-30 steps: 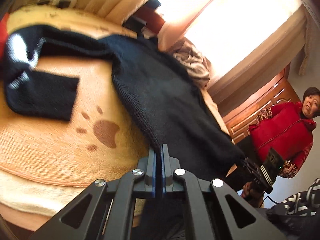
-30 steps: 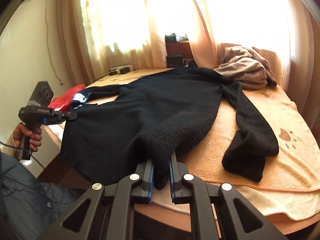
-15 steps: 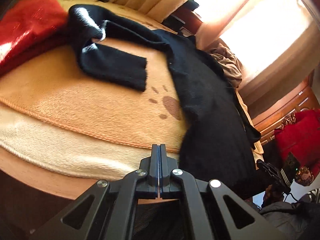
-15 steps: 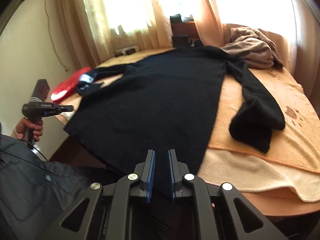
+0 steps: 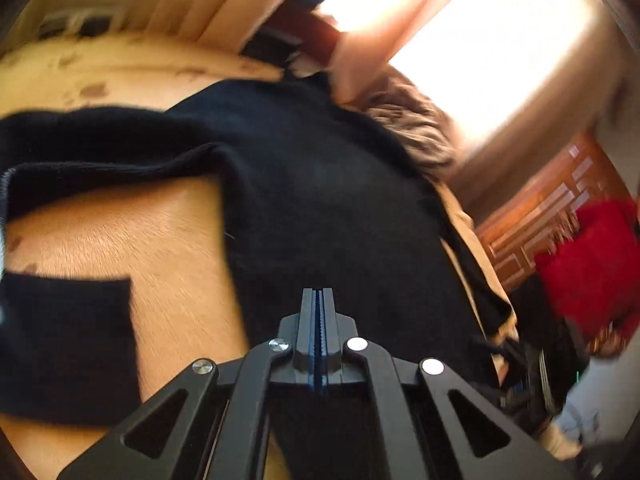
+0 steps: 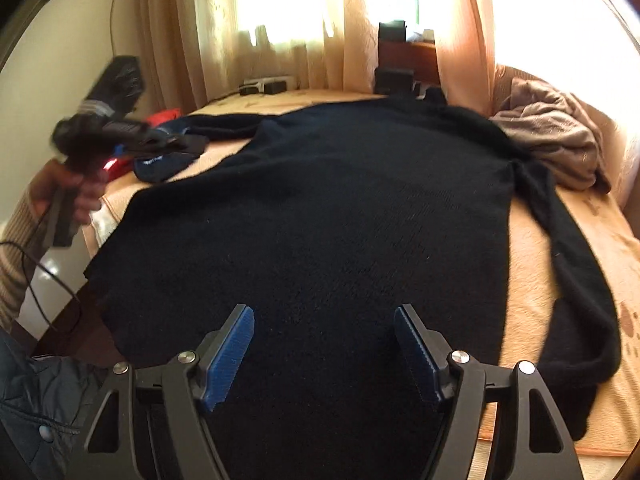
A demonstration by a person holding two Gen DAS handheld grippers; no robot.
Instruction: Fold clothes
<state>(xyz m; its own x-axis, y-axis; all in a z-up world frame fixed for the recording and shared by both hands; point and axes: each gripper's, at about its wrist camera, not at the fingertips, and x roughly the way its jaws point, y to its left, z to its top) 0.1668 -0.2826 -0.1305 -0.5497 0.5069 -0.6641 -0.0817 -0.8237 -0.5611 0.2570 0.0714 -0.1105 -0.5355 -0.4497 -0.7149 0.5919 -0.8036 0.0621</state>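
A black knit sweater (image 6: pixel 340 220) lies spread flat, hem toward me, on an orange blanket (image 6: pixel 532 280). Its right sleeve (image 6: pixel 580 280) trails down the blanket, and its left sleeve (image 5: pixel 68 340) lies doubled back at the left. My right gripper (image 6: pixel 322 312) hangs wide open just above the hem with nothing between its blue pads (image 6: pixel 232 344). My left gripper (image 5: pixel 317 300) is shut with nothing visibly in it, over the sweater's (image 5: pixel 340 200) left side edge. The left wrist view is motion-blurred.
A crumpled brown garment (image 6: pixel 560 140) sits at the far right by the sweater's shoulder. Red clothing (image 6: pixel 164 116) lies at the far left. A hand (image 6: pixel 76 192) holds the left tool beside the bed edge. A person in red (image 5: pixel 592 260) stands by a wooden cabinet (image 5: pixel 540 220).
My right gripper opened and let go of the hem, and the sweater now lies flat. My left gripper, still shut, swung from the bed edge back over the sweater.
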